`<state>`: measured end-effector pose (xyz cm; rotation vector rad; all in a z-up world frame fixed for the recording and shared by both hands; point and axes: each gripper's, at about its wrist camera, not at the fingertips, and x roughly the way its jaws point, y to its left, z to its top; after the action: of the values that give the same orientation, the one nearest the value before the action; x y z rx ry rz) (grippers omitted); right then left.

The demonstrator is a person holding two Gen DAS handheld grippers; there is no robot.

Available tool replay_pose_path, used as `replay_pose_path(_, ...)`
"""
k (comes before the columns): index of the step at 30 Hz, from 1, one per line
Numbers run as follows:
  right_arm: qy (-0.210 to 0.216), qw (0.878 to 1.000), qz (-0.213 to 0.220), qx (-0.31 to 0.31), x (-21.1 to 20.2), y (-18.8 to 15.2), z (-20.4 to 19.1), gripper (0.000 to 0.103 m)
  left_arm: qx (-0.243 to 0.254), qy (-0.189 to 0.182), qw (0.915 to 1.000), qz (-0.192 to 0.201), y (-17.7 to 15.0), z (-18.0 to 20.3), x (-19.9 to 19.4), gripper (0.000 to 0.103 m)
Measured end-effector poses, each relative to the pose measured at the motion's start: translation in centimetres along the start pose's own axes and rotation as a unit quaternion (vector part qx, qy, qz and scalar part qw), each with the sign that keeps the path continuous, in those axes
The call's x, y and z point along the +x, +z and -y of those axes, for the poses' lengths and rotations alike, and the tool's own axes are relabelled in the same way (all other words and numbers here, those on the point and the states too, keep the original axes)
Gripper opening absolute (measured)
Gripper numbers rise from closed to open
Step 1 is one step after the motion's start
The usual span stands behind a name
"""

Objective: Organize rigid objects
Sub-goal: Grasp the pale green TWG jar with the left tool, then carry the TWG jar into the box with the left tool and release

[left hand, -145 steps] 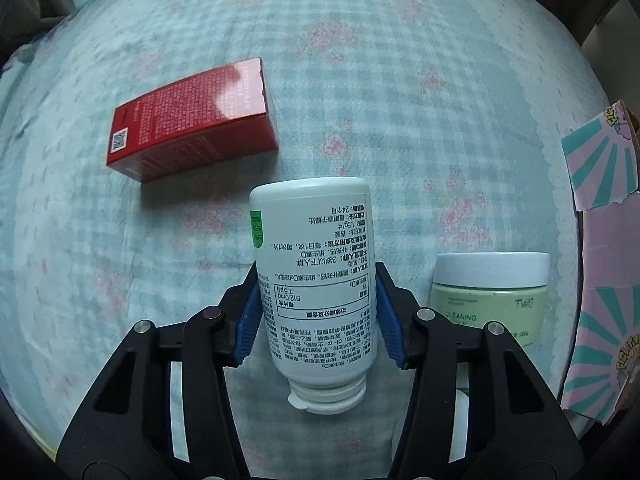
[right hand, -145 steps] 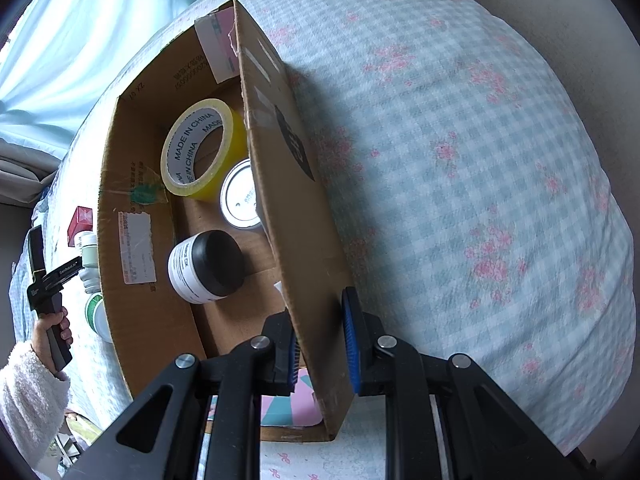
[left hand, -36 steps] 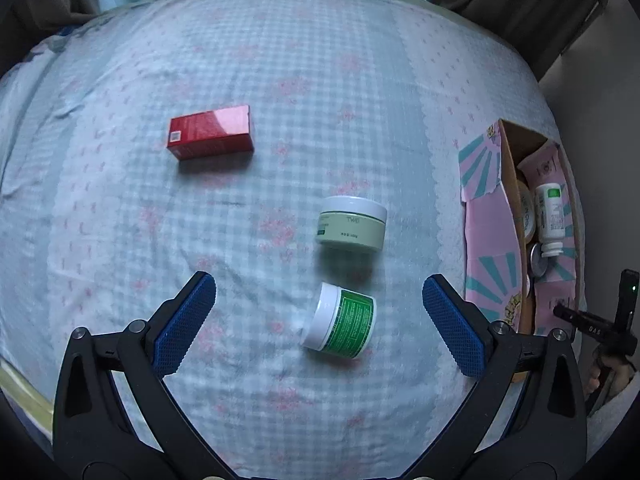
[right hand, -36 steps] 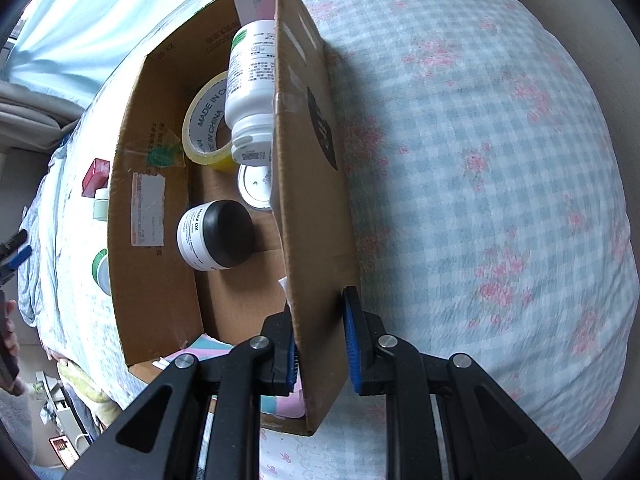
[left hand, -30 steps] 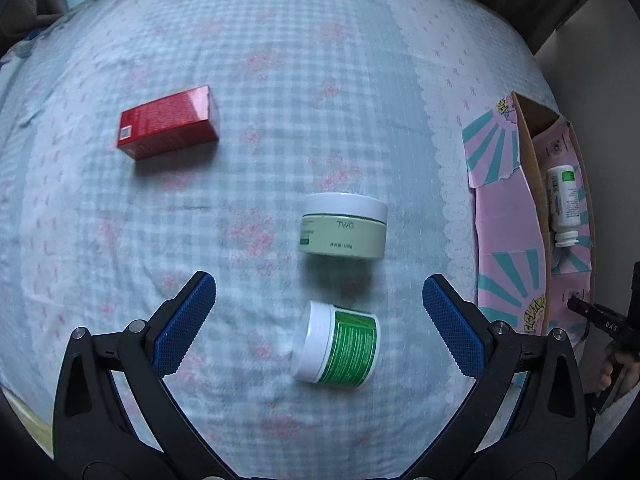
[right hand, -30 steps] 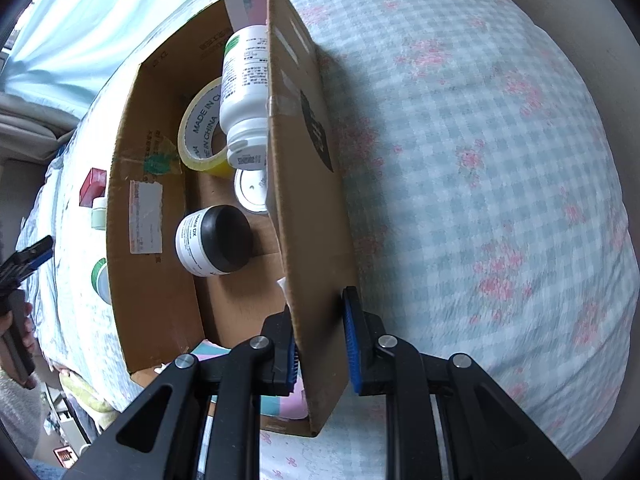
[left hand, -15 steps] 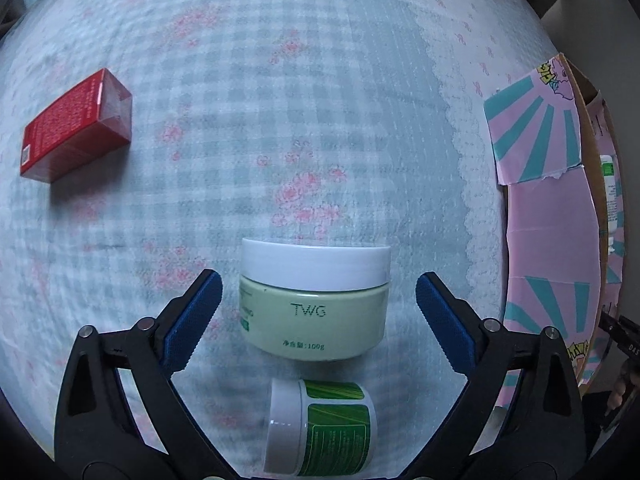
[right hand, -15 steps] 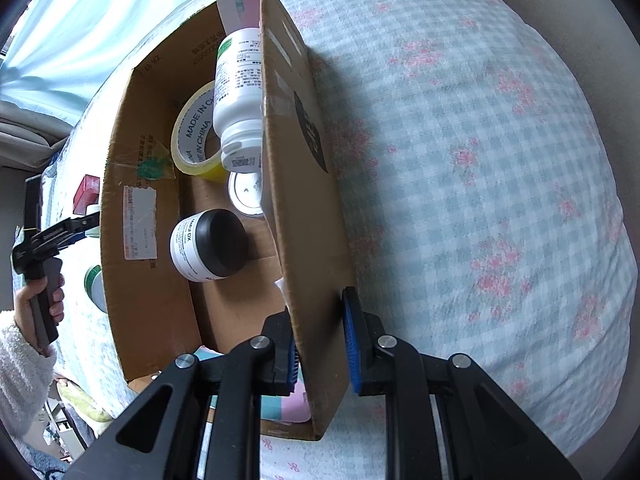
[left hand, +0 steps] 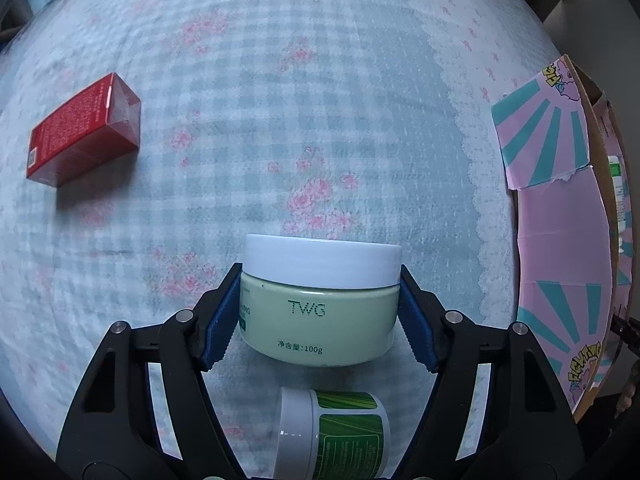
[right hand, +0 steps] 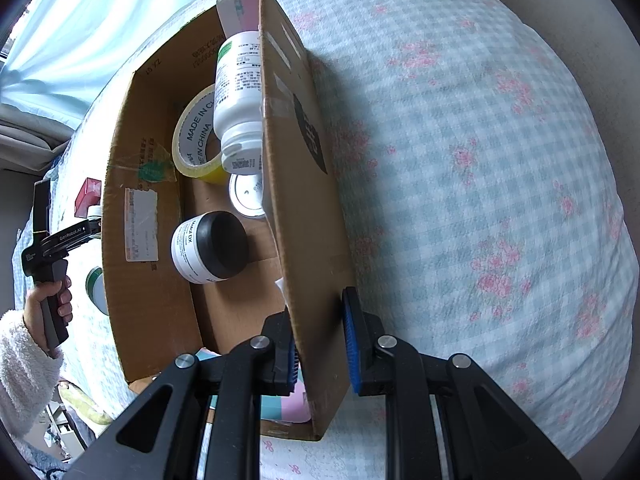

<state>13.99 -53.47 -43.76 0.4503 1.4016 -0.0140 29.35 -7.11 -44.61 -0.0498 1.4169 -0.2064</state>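
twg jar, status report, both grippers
Left gripper closing, fingers at pale green TWG jar. Right gripper shut on cardboard box wall. Nothing blocking.

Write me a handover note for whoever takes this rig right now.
Left claw: closing on the pale green TWG cream jar with white lid, blue pads at its sides.
Right claw: shut on the brown cardboard box wall.
Done: white pill bottle, yellow tape roll and black-lidded jar in box.
Left: TWG jar, green-labelled white jar, red carton.
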Motion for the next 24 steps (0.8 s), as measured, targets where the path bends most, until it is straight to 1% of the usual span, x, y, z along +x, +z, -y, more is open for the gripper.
replay_pose_path(3,0.001,1.000,0.000,0.001,0.0,-0.1,0.0,0.018,0.002,-0.002,0.9999,0.011,-0.2,0.3,-1.1,0.069)
replay_pose_path(7,0.007,1.000,-0.001,0.006,-0.2,0.0,0.2,0.018,-0.007,-0.005,0.9996,0.026,-0.4,0.3,-3.3,0.069)
replay_pose_path(10,0.008,1.000,-0.004,0.005,-0.3,0.2,0.3,0.018,-0.015,-0.009,0.9991,0.039,-1.0,0.4,-5.7,0.069)
replay_pose_path(12,0.010,1.000,-0.007,0.004,-0.4,0.4,0.5,0.018,-0.019,-0.012,0.9985,0.050,-1.3,1.2,-7.6,0.069)
replay_pose_path(14,0.012,1.000,-0.009,0.002,-0.4,0.5,0.7,0.018,-0.020,-0.015,0.9979,0.060,-1.5,2.3,-9.5,0.069)
replay_pose_path(19,0.015,1.000,-0.015,-0.003,-0.2,1.0,0.7,0.018,-0.018,-0.023,0.9961,0.083,-2.6,6.5,-13.7,0.069)
replay_pose_path(24,0.018,0.999,-0.023,-0.017,-0.1,1.8,0.6,0.018,-0.018,-0.035,0.9944,0.098,-4.1,11.1,-16.6,0.069)
